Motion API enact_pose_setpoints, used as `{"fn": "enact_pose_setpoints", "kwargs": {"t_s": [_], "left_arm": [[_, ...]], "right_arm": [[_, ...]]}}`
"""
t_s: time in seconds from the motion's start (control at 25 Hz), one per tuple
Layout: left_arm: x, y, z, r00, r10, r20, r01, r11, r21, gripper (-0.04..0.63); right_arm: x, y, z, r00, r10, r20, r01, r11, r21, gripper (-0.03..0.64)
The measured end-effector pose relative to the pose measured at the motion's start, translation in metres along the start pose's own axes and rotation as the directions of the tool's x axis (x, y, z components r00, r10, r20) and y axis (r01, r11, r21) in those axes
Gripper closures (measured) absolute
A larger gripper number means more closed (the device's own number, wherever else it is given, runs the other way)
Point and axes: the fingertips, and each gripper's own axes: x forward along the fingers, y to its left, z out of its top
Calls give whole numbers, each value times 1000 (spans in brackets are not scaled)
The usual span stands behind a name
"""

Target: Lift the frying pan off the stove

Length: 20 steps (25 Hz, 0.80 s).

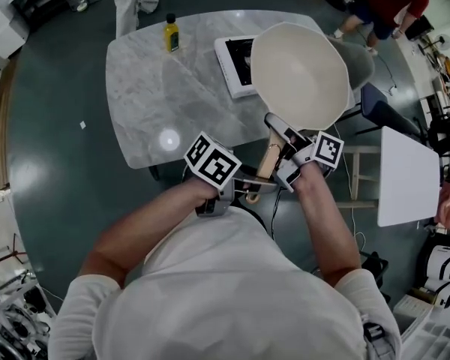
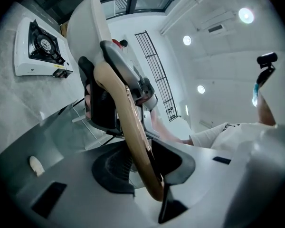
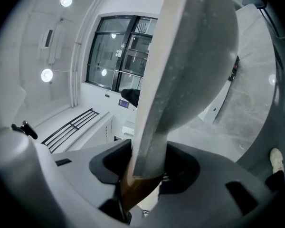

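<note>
The frying pan (image 1: 300, 73) is in the air, off the stove (image 1: 236, 62), and both grippers hold it by its long wooden handle (image 1: 270, 160). In the head view the cream inside of the pan faces up, and the pan covers the right part of the white stove, which stands on the far side of the grey marble table (image 1: 157, 88). The left gripper (image 1: 244, 186) pinches the near end of the handle: in the left gripper view its jaws are pressed on the pale wood (image 2: 133, 132) from both sides. The same view shows the stove (image 2: 40, 49) with its black burner bare, well apart from the pan. The right gripper (image 1: 285, 152) grips farther along, just where the handle meets the pan body. In the right gripper view its jaws are closed on this part, with the grey underside of the pan (image 3: 190, 70) rising right in front of the camera. A yellow bottle (image 1: 171, 34) stands upright at the far edge of the table, left of the stove.
</note>
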Motion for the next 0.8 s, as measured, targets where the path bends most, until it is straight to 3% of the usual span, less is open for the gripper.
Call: {"fn": "enact_pose_setpoints", "kwargs": {"t_s": [0.4, 0.8], "left_arm": [[-6, -23, -47, 998, -34, -52, 35, 999, 15, 465], [-7, -24, -50, 995, -50, -83, 51, 999, 7, 465]], "right_arm": [[-21, 13, -43, 999, -16, 40, 16, 1000, 1, 440], [-24, 10, -44, 998, -30, 60, 29, 999, 13, 440]]}}
